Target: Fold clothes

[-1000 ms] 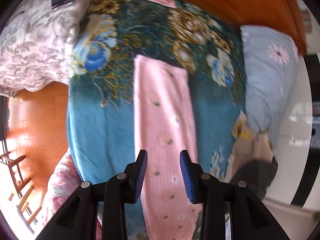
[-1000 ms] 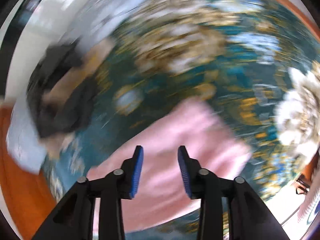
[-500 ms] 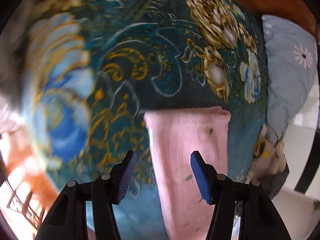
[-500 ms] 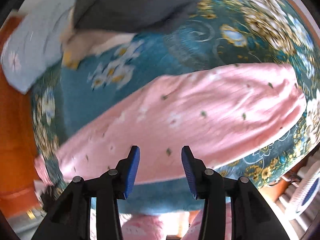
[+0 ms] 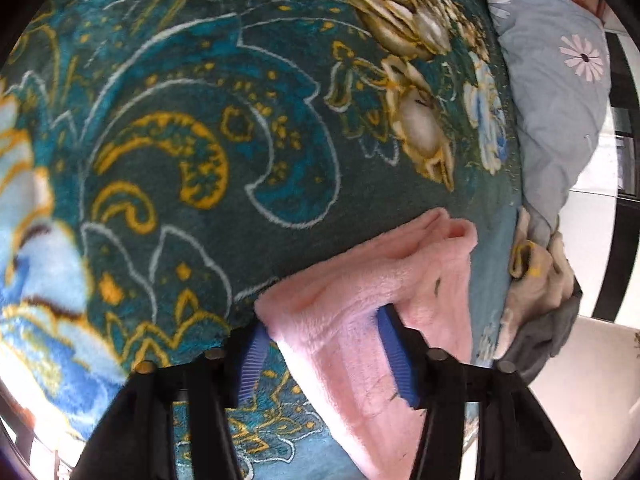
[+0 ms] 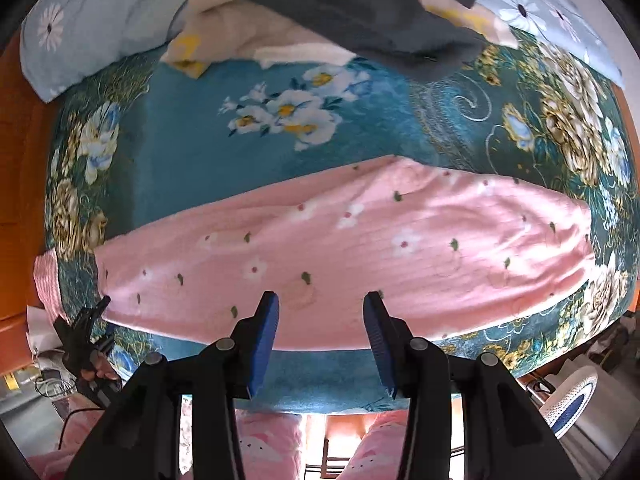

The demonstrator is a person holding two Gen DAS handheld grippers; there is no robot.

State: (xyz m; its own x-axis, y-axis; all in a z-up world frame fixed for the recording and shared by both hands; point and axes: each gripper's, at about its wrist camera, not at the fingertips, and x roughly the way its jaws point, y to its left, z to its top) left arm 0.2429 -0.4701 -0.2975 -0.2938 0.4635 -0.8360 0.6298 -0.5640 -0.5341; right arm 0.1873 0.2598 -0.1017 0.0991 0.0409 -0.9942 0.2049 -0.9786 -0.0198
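The left gripper [image 5: 326, 356], black-armed with ribbed blue pads, is spread wide around the near corner of the long pink fleece garment printed with small white flowers and green leaves [image 5: 360, 320]. Its right-hand pad presses into the bunched pink pile, while its left-hand pad sits just outside the cloth's edge over the teal plush blanket patterned with gold and white flowers [image 5: 200, 152]; the jaws are not closed on the fabric. Ahead of this gripper the garment's end is rucked into a soft fold. Further ahead and to its right lies a pale blue pillow with a daisy print [image 5: 556, 92], and nearer on that side a heap of cream and dark grey clothes [image 5: 540, 292] sits at the blanket's edge.

The right gripper [image 6: 320, 340] is likewise released, its blue pads parted and hovering just above the near long edge of the pink garment [image 6: 360, 240], which stretches flat across the blanket [image 6: 192, 152] from far left to far right of this gripper. Beyond the garment, ahead of the gripper, is the cream and grey clothing pile [image 6: 352, 4], with the pale blue pillow [image 6: 92, 28] behind and to the left. At the garment's left end the other gripper [image 6: 86, 340] shows, small and dark.
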